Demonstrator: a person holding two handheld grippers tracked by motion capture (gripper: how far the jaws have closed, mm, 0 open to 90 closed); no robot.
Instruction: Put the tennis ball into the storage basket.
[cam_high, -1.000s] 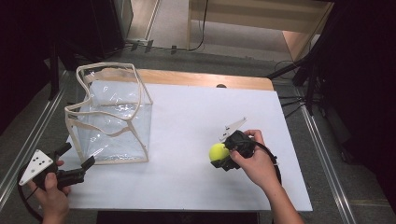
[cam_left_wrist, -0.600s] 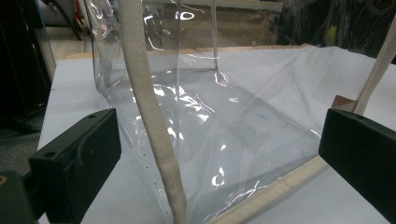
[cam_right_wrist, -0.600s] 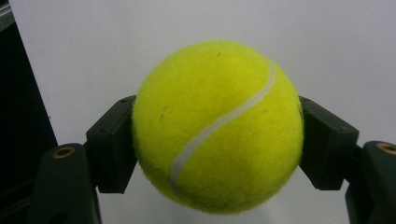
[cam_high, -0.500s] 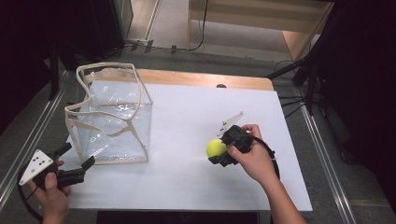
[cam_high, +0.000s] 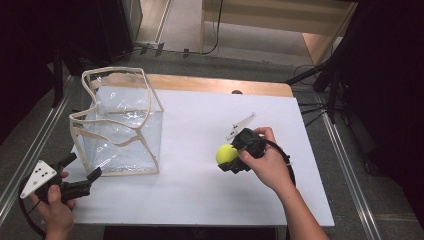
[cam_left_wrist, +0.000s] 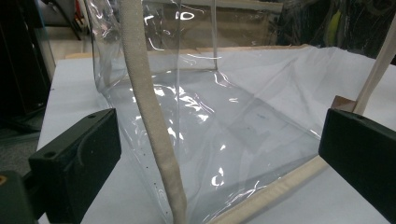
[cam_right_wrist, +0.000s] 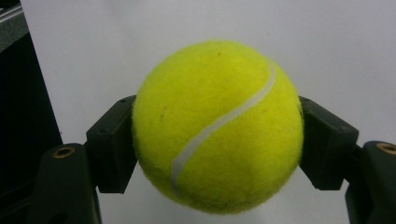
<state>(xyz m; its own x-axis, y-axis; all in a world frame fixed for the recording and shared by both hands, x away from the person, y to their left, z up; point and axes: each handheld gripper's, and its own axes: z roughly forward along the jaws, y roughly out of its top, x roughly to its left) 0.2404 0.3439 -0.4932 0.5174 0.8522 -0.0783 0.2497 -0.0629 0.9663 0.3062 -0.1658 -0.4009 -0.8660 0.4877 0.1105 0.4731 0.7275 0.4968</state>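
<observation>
A yellow tennis ball is clamped between the two jaws of my right gripper, held a little above the white table right of centre. A clear plastic bag with beige fabric trim and handles stands open-topped at the table's left. My left gripper rests at the front left corner, jaws wide apart and pointing at the bag's near corner, with the bag's beige edge strip just ahead of them.
The white board lies on a wooden tabletop whose strip shows at the back. Metal rails run along both sides. Cables lie on the floor at the right. Dark furniture stands beyond the table.
My right gripper with the ball has lifted slightly and shifted left toward the bag. The left gripper and the bag have stayed put.
</observation>
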